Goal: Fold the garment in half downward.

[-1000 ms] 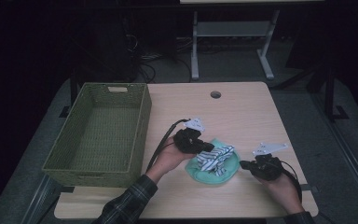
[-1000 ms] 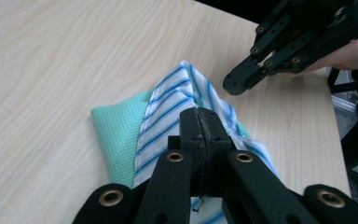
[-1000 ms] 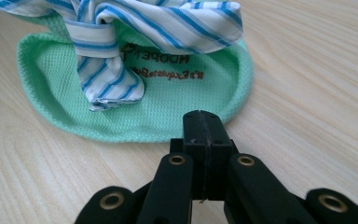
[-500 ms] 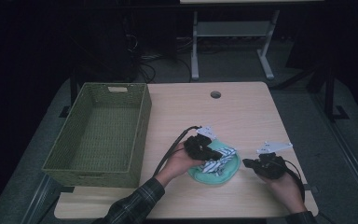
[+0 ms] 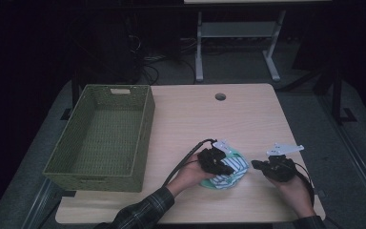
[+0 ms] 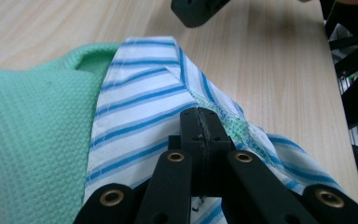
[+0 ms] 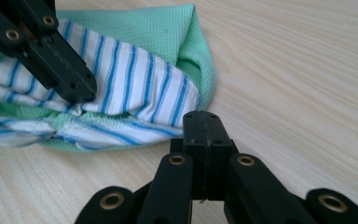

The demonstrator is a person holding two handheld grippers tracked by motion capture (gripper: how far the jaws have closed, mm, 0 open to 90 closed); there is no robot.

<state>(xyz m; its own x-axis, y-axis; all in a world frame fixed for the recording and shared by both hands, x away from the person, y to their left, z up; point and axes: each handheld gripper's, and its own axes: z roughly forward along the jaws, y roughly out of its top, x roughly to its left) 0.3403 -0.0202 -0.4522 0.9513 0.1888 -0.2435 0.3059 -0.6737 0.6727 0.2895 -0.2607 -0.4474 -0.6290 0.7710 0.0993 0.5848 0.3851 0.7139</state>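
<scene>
Left tongs (image 5: 227, 168) moved onto one striped cloth (image 5: 233, 171); one basket (image 5: 100, 138).

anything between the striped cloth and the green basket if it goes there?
Nothing visible. Bare table lies between the striped cloth and the green basket; the basket looks empty. The left gripper is already shut on the cloth.

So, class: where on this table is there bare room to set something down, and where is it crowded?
Free: the wood between the green basket and the right edge, around the cable hole. Crowded: the near edge, where both grippers meet the striped cloth.
</scene>
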